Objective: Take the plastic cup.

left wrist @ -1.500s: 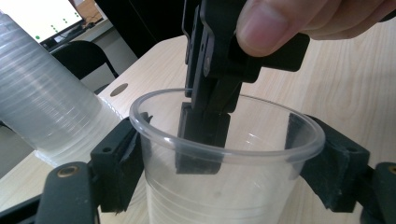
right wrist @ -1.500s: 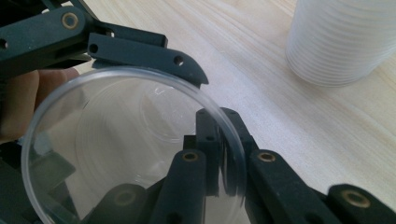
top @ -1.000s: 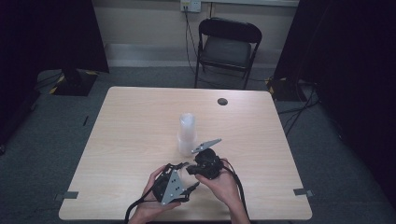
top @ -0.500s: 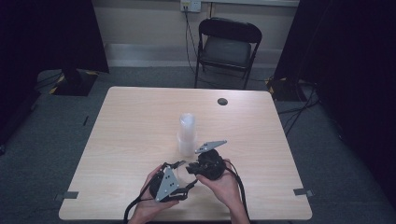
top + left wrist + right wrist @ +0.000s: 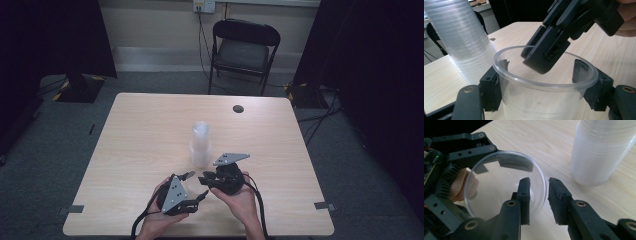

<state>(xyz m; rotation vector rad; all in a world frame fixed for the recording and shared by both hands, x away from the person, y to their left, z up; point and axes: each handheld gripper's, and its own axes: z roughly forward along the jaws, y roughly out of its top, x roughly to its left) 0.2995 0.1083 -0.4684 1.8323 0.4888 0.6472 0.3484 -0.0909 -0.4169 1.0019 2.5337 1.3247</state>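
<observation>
Two claws meeting, left claw clamped on clear cup, right claw straddling its rim, unclosed, cup stack beside on bench.

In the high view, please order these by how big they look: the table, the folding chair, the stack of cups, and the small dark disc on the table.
1. Table, by far the largest.
2. Folding chair; it stands farther from the camera, so it may look smaller than it really is.
3. Stack of cups.
4. Dark disc, the smallest.
</observation>
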